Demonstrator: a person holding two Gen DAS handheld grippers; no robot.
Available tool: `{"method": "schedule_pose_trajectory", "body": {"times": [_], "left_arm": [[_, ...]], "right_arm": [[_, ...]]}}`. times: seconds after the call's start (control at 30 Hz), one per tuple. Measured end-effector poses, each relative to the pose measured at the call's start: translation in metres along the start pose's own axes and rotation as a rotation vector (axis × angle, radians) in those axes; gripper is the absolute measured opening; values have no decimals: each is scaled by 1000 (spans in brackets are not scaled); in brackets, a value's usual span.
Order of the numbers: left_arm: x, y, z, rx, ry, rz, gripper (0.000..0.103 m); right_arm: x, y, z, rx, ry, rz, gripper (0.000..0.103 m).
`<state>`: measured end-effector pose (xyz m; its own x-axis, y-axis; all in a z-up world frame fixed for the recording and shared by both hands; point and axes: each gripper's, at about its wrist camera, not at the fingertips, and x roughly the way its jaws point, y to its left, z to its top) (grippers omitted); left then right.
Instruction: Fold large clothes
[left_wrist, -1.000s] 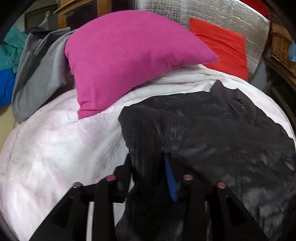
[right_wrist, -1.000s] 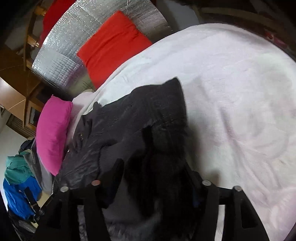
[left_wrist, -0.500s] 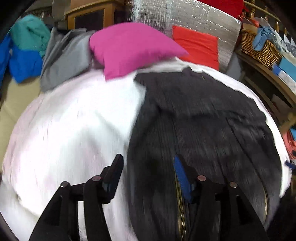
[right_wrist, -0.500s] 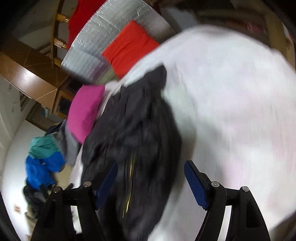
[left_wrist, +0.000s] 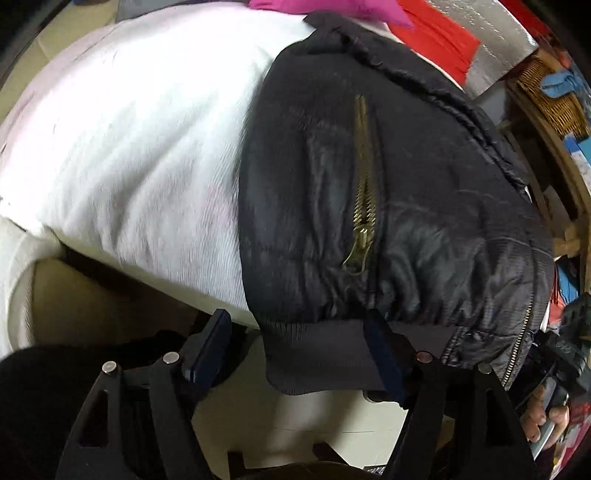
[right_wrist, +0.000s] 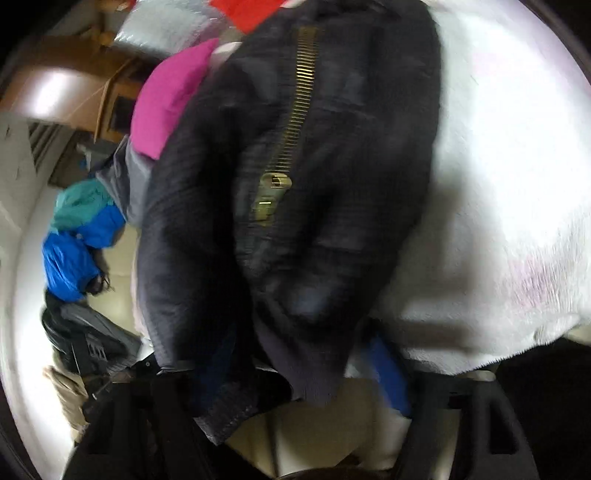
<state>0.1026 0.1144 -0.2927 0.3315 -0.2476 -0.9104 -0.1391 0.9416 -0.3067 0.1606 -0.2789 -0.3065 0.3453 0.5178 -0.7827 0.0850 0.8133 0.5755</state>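
Observation:
A black padded jacket with a brass zipper lies on a white blanket, its ribbed hem hanging over the near edge. My left gripper is open, its blue-padded fingers on either side of the hem's left corner. In the right wrist view the jacket fills the middle, zipper facing me. My right gripper is open around the hanging hem; its left finger is mostly hidden by fabric.
A pink pillow, a red cushion and a silver foil panel lie at the far end. Blue and teal clothes are piled at the left. A wicker basket and shelves stand on the right.
Both grippers opened, let go of the jacket and pulled back to the near edge of the bed. The jacket now lies spread flat with its hem over the edge.

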Motion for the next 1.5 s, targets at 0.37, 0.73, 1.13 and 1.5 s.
{"method": "schedule_pose_trajectory", "body": {"times": [0.37,0.73,1.13,1.5], "left_arm": [[10,1,-14,14,15,25,59],[47,-22,-31,74,85,44,53],[-54,-32,-24,115,-76,-176,8],[-100,-77,76,180,-246,-322,8]], "right_arm": [[-103,-22,19,28,-311,-166,10],[-62,-45,14,52,-194,-170,82],[-118,14,27,-144,-256,-2,12],[-159,32,116,-84,-445,52,8]]}}
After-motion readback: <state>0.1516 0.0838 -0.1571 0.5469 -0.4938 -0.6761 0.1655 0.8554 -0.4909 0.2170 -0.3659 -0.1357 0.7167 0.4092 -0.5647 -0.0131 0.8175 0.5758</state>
